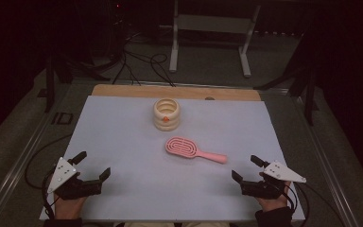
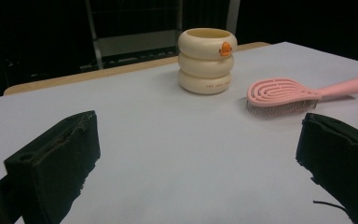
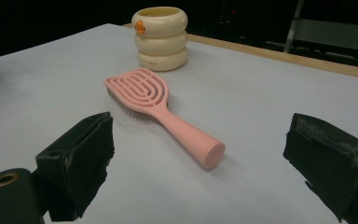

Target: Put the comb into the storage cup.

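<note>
white mat [image 1: 123, 142] covers most of the table, wood edge [image 1: 123, 90] showing at the far side. both grippers sit at the near edge, well apart from everything on it.

cream holder [image 1: 166, 114]: three stacked rings, open top, upright near the far middle of the mat. looks like rigid plastic or ceramic, prob stable, no need to touch it. small orange duck-like badge on the top ring. faint line of print on the bottom ring in both gripper views, too small to read.

pink brush [image 1: 194, 150]: lies flat mid-mat, just in front of the holder but apart from it, bristles down, vented head toward the holder, handle pointing to the person's right. judging by looks: light, stiff plastic, smooth so a bit slippery; bristles flex, bad place to clamp. best hold = across the handle near its round end, which faces the right gripper [image 1: 248, 169]. no brand visible on it.

right gripper: jaws spread wide, nothing between, handle end lined up between them in its own view. closest tool to the brush.

left gripper [image 1: 93, 165]: jaws also wide apart, holding nothing, aimed toward holder and brush head.
</note>
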Tool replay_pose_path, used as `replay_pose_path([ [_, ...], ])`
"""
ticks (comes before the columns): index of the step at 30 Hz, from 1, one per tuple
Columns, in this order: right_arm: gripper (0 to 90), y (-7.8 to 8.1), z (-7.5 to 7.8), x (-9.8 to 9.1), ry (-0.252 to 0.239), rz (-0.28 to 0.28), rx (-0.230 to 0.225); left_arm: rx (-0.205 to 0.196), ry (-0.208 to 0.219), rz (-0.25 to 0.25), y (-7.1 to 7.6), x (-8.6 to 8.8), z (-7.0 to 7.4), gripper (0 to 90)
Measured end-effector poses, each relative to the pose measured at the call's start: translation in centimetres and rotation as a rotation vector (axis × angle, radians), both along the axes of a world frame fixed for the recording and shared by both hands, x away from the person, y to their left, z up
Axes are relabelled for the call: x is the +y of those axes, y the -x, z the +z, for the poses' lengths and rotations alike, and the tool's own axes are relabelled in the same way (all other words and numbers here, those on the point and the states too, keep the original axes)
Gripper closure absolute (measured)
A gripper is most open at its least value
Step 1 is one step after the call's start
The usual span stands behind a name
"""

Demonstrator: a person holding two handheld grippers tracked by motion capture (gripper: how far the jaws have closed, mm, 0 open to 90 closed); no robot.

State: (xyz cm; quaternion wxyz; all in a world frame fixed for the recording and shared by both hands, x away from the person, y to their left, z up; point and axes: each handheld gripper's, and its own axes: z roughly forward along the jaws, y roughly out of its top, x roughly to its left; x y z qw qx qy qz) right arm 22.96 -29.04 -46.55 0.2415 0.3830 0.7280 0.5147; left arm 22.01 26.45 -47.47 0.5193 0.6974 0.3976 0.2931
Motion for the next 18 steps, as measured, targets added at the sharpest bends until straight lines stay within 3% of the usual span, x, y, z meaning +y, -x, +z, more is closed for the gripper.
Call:
replay_pose_path([
  [18, 7.9, -0.27, 0.66, 0.23, -0.015, -0.001, 0.012, -0.001, -0.002, 0.009, 0.11, -0.11, -0.14, 0.4],
])
